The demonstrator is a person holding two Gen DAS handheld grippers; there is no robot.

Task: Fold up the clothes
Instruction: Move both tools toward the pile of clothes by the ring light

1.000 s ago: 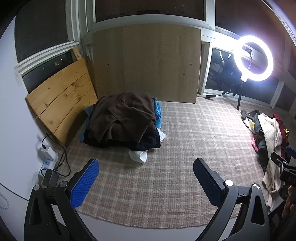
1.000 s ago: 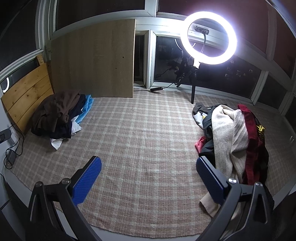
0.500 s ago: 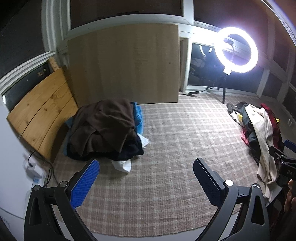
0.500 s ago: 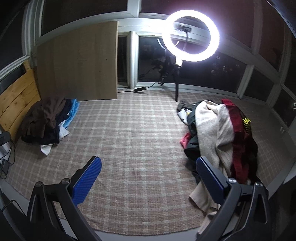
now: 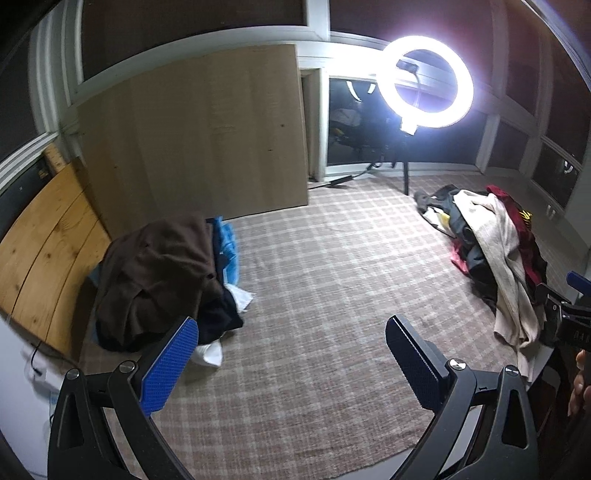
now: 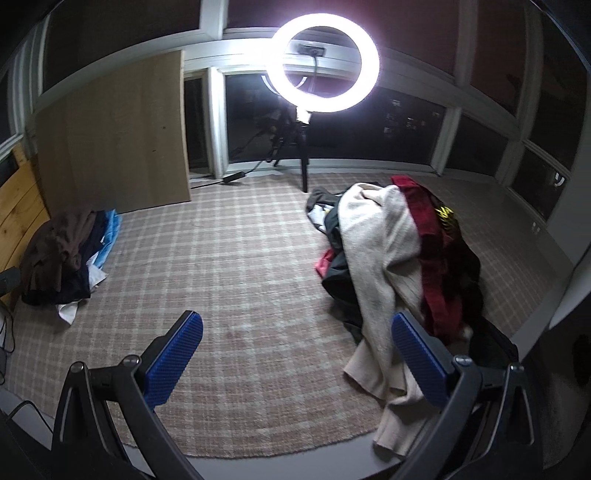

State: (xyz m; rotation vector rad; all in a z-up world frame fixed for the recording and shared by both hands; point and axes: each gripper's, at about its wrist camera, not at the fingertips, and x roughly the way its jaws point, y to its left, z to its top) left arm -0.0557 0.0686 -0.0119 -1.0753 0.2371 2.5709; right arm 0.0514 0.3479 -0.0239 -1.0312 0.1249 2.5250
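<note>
Both the left gripper (image 5: 291, 360) and right gripper (image 6: 297, 354) gape wide and empty, and the cream garment (image 6: 384, 266) on the unfolded pile trails lengthwise toward the right gripper's right-hand finger, nearer that hand

Dim room; a ring light (image 6: 323, 62) glares white, blowing out its surroundings. Corners go dark, window frames (image 5: 317, 26) bend at the edges.

Right tool (image 5: 576, 314) cut off by left view's edge, lower garments buried under cream sweater (image 6: 380, 258), window reflections unreadable
</note>
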